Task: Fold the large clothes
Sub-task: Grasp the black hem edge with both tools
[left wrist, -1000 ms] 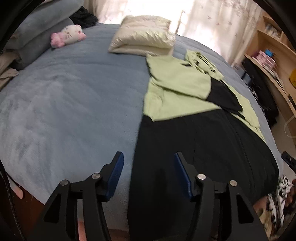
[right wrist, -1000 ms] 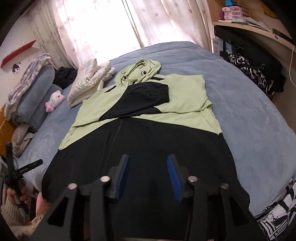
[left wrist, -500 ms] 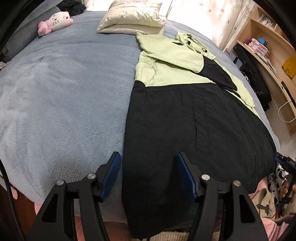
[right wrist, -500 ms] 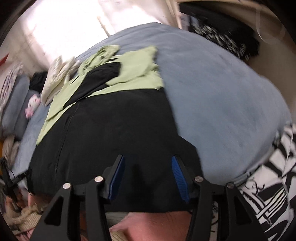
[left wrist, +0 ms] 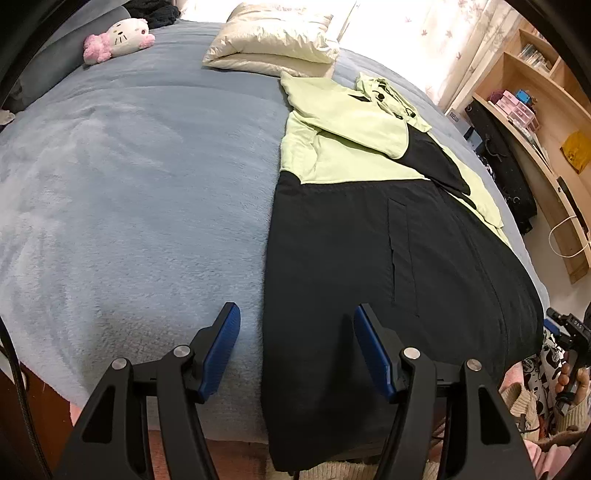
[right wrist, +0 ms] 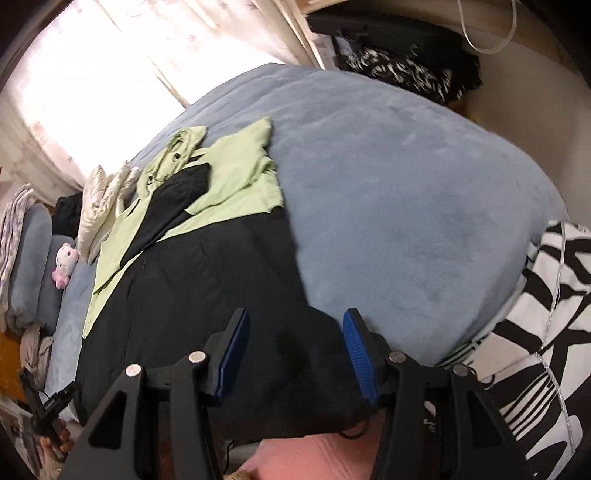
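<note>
A large hooded jacket, black below and light green above, lies flat on the blue bed with both sleeves folded across its chest. Its hem hangs over the near bed edge. My left gripper is open and empty, just above the jacket's left hem corner. In the right wrist view the jacket lies ahead. My right gripper is open and empty, over the jacket's right hem corner.
A cream pillow and a pink-and-white plush toy lie at the head of the bed. Wooden shelves with dark clothes stand to the right. A black-and-white patterned cloth hangs beside the bed's near right corner.
Both grippers have come down and back toward the near hem of the jacket, the left to its left corner and the right swinging to its right corner. Both stayed open.
</note>
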Available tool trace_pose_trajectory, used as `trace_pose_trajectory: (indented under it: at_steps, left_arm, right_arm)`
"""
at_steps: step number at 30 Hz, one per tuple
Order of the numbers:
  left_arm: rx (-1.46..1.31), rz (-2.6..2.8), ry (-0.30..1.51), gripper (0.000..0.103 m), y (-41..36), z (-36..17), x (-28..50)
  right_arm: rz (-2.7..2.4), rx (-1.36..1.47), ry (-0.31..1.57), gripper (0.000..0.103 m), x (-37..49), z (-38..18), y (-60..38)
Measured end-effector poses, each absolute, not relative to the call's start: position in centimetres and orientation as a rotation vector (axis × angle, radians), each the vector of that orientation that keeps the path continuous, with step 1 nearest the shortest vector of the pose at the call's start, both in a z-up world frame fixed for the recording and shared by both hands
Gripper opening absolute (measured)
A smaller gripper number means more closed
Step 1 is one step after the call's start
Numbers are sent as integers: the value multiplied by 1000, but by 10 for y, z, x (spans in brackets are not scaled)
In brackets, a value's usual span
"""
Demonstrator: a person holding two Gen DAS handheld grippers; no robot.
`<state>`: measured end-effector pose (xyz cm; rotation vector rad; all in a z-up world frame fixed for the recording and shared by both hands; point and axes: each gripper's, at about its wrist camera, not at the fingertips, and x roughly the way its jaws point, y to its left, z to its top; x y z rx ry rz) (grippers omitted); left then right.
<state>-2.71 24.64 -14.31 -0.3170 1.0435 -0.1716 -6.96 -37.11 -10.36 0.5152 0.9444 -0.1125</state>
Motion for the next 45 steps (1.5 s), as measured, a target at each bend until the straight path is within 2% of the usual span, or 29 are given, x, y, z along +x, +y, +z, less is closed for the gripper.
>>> trace_pose_trajectory:
  at_steps: [3, 7, 13, 16, 18, 34, 35, 36, 38, 45]
  left_arm:
    - [-324, -168, 1037, 62, 250, -142, -29]
    - [-340, -161, 1035, 62, 255, -143, -29]
    - [-371, -170, 1034, 62, 260, -146, -29]
    - [-380, -182, 1039, 66, 258, -150, -29]
    - [-379, -201, 1038, 73, 255, -150, -28]
    - [-230, -328, 1090, 72, 195, -165, -13]
    - [-231, -329, 1089, 63, 195, -164, -14]
    - [-237, -337, 1086, 43, 194, -163, -14]
    - [-264, -365, 1097, 13, 193, -163, -14]
    - [-259, -300, 1082, 5, 181, -152, -16]
  right_arm:
    - [-82, 545, 1016, 53, -67, -121, -372]
    - [-53, 504, 1023, 55, -65, -124, -365]
    - [175, 562, 1005, 53, -59, -117, -342]
    - [194, 481, 1022, 53, -51, -115, -321]
    - [184, 454, 1036, 53, -47, -118, -315]
    - [89, 489, 1060, 53, -40, -132, -317]
    - [83, 479, 1062, 53, -40, -132, -315]
    - [77, 469, 1062, 53, -40, -132, -314]
    - [71, 456, 1057, 55, -41, -132, -311]
    - [66, 442, 1035, 54, -45, -129, -310]
